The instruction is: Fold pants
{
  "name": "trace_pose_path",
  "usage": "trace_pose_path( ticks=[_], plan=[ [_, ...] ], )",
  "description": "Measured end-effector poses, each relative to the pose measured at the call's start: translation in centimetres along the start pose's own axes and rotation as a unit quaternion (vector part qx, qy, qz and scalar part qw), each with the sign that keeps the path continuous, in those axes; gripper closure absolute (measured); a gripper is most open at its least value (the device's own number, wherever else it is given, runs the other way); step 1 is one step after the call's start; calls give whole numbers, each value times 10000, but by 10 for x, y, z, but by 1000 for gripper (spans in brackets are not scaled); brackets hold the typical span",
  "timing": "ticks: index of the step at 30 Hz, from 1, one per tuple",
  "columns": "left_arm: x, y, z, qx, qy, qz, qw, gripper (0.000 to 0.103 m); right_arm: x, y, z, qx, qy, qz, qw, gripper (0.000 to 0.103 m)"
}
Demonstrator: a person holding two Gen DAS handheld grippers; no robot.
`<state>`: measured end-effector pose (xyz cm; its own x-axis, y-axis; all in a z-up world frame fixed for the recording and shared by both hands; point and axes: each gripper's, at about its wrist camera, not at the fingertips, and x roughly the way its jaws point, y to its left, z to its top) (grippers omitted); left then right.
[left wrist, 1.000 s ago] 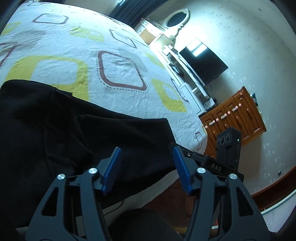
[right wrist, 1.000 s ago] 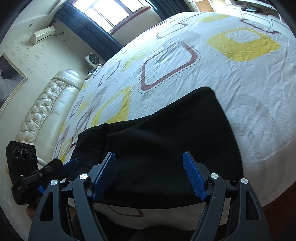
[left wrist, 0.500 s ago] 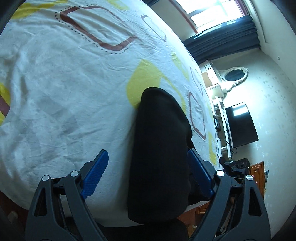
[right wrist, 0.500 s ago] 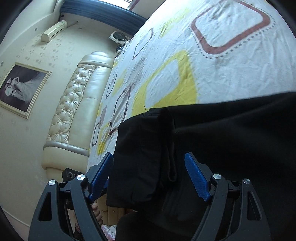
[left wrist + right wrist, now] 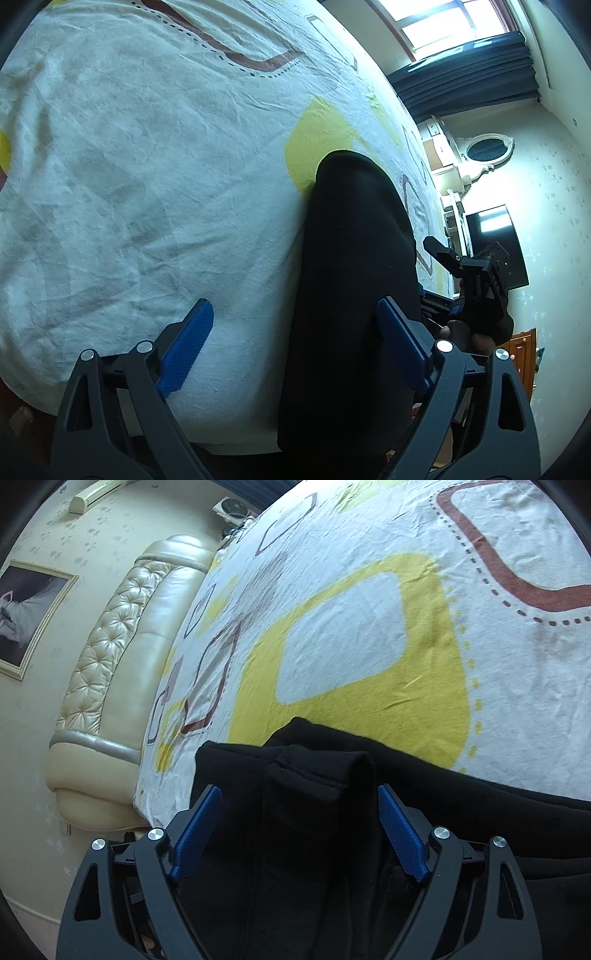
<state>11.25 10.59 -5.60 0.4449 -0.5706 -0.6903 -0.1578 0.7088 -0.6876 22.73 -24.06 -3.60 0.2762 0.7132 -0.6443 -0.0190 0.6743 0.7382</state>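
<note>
the left gripper (image 5: 291, 345), blue pads spread and just widened, straddles one end of the folded black fabric pants (image 5: 354, 280) without pinching; that strip runs straight ahead from it. the right gripper (image 5: 300, 830), also spread and just widened, frames the bunched opposite end (image 5: 295, 794), untouched. both sit equally close. the pants lie along the near edge of a white bedsheet with yellow and brown squares (image 5: 155, 177).

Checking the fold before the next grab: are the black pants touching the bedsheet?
Touching. The left wrist view shows the black pants lying flat on the bedsheet, with no gap along their edge.
</note>
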Motion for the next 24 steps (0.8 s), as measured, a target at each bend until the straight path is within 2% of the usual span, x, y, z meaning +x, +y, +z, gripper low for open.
trace_pose_path(
  ticks=[3,4,7,8,11,13,15,17,18,20,21,22,24],
  plan=[
    [1,1,2,-68,18,-29,10000,13,-2,15,-6,-144,314,712,9969,19],
    [1,2,2,-89,19,-44,9999,13,-3,19,-9,-220,389,741,9963,19],
    [1,4,3,-111,36,-72,9999,13,1,23,-19,-513,737,397,9952,21],
    [1,4,3,-119,38,-77,9999,13,0,23,-21,-580,715,239,9955,21],
    [1,4,3,-130,33,-77,9999,13,-10,17,-16,-461,202,-289,9983,21],
    [0,4,2,-117,25,-70,9999,13,-10,7,-11,-195,11,-231,9995,20],
    [0,4,2,-121,27,-80,9999,13,3,-2,-11,14,398,59,9992,18],
    [-1,5,2,-151,36,-103,9998,13,15,4,-19,-64,1024,682,9924,19],
    [-1,6,2,-184,25,-119,9998,13,16,11,-25,-208,1173,736,9902,19],
    [-2,8,3,-275,15,-164,9995,13,17,23,-33,-525,1228,564,9894,20],
    [-1,9,4,-292,22,-176,9994,13,16,24,-35,-519,1173,512,9904,25],
    [-1,10,4,-302,21,-185,9994,13,15,25,-36,-430,1116,467,9917,48],
    [-3,10,4,-340,-20,-199,9992,13,14,22,-38,-209,996,421,9939,77]
  ],
)
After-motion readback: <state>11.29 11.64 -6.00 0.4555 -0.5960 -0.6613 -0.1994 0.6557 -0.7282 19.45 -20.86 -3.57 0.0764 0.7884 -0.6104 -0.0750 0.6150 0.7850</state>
